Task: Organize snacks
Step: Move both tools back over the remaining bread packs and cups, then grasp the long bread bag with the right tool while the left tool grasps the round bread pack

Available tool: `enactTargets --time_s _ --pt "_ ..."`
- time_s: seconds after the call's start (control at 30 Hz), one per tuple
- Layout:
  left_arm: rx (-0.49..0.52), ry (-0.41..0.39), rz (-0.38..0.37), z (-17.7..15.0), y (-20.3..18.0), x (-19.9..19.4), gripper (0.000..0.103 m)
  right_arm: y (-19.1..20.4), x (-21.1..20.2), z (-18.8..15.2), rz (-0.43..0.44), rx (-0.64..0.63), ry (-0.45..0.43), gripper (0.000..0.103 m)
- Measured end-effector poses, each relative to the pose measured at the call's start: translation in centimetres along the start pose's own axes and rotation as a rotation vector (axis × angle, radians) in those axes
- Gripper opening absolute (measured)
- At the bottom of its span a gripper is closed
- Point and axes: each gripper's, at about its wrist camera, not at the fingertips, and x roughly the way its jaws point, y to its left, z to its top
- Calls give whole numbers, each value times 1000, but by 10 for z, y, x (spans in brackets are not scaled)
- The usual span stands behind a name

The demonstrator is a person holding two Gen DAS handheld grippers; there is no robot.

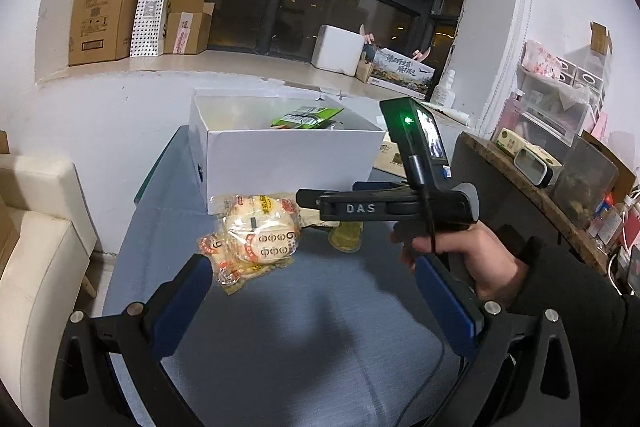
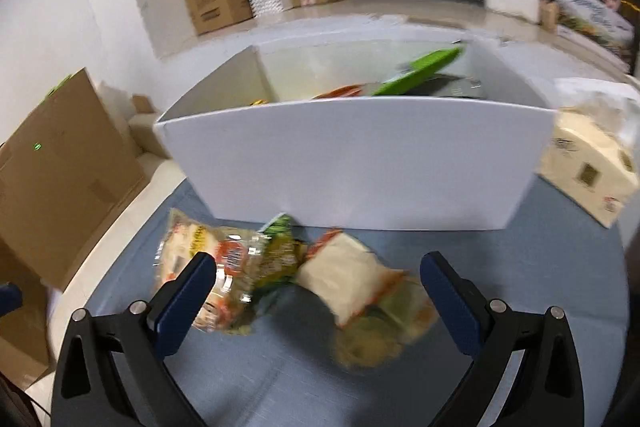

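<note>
A white box point(image 1: 292, 163) stands on the blue table point(image 1: 304, 327) and holds a green packet point(image 1: 306, 115) and other snacks. Clear packs of round rice crackers point(image 1: 256, 237) lie in front of it, with a yellow cup snack point(image 1: 347, 235) beside them. My left gripper point(image 1: 314, 273) is open and empty, just short of the crackers. In the right wrist view, blurred by motion, my right gripper point(image 2: 318, 277) is open over a beige snack packet point(image 2: 344, 277), with rice crackers point(image 2: 208, 267), a green packet point(image 2: 280, 255) and yellow snacks point(image 2: 372, 339) around it, in front of the box point(image 2: 352, 163).
The right gripper's body point(image 1: 392, 207) and the hand holding it cross the left view at the right. A tissue pack point(image 2: 588, 167) lies right of the box. A cream chair point(image 1: 36, 247) stands left of the table. Cardboard boxes point(image 1: 108, 7) sit on the window sill. A cluttered shelf point(image 1: 560, 147) stands at the right.
</note>
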Motion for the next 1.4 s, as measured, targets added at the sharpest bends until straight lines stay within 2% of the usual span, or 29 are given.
enactTargets --time_s 0.13,0.37,0.4,0.43,0.47,0.57,0.63,0.67,0.83,0.97,1.2,1.3,1.4 --pt "-20 16 -4 -4 5 4 103 15 3 -6 116 -7 0 103" --pt "-26 7 3 -6 7 -1 103 56 32 -10 75 -88 63 103" --pt "-28 8 7 -6 8 -1 103 58 36 -11 74 -82 76 100" --pt "-31 9 9 -7 9 -1 103 60 40 -12 88 -75 87 94" --pt "-35 11 13 -7 11 -1 103 62 42 -12 92 -69 92 82" --pt "-53 10 20 -9 17 -3 103 63 34 -11 106 -58 65 53" --pt "-61 12 23 -9 20 -2 103 60 28 -10 122 -46 58 27" --pt "-61 11 25 -9 21 -2 103 58 21 -10 128 -40 45 19" --pt "-41 24 39 -9 23 4 103 53 -8 -12 151 -31 2 19" --pt "27 62 61 -7 23 21 103 38 -46 -15 167 2 -51 19" --pt "172 191 34 0 35 85 103 15 -103 -34 166 48 -120 19" --pt "196 235 2 4 42 110 103 8 -119 -48 162 67 -127 19" --pt "214 299 2 8 49 137 103 0 -132 -62 170 95 -134 19"
